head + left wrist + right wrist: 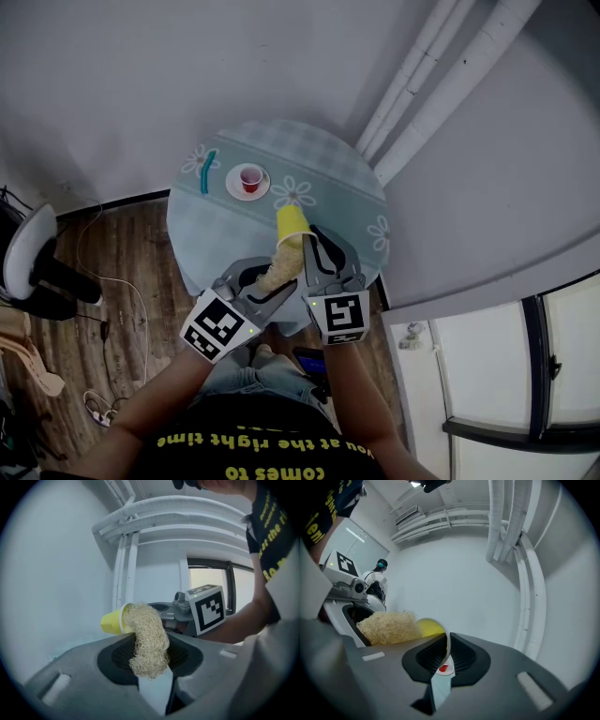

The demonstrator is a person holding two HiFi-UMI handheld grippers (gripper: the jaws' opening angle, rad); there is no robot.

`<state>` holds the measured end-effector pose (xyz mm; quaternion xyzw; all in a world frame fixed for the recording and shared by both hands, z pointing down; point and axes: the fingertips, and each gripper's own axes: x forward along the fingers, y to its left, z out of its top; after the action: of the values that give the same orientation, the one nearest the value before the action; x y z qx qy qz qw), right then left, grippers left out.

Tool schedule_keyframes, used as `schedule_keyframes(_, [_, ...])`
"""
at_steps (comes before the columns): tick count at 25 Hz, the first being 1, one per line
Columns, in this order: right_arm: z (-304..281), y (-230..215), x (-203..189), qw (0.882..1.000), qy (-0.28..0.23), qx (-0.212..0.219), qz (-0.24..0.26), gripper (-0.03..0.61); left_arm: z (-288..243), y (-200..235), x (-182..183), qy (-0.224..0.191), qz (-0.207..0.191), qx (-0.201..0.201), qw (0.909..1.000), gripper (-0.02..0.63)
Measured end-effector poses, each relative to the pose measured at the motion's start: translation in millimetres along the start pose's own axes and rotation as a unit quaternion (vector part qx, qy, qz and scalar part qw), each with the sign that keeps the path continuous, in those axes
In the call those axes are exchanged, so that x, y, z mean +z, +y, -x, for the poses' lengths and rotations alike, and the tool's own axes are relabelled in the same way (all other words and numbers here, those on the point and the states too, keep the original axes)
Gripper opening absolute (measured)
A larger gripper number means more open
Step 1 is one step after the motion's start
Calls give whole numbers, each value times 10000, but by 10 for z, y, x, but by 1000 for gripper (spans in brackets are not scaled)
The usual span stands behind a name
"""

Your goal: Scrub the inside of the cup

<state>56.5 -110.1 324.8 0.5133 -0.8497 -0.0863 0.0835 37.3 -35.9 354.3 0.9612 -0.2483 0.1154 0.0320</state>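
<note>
right now gripping the yellow cup [431, 628] by its rim with the right gripper [445, 651], squeezed almost fully together, with only the thin cup wall between the pads. holding it off the surface, tipped on its side above the near part of the round table [234, 225], mouth turned toward the left gripper [151, 660]. clamping a tan loofah scrubber [149, 639] in that left gripper, set about halfway closed, pads pressing its lower end. keeping the scrubber's far end stuffed into the cup's mouth. farther back on the flowered cloth, seeing a small red cup [249, 178] on a white saucer [232, 187], and a teal stick [207, 172] just beside it.
</note>
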Motion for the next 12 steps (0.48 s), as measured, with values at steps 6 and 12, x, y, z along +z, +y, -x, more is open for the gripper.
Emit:
schedule_keyframes(6, [0,51,41,9991,1,40,417,25,19,24,38,4,261,18,9997,149])
schedule_keyframes(12, [8,62,43,9978,43,58,663,25,14,48,130,63,-4,42,10000,149])
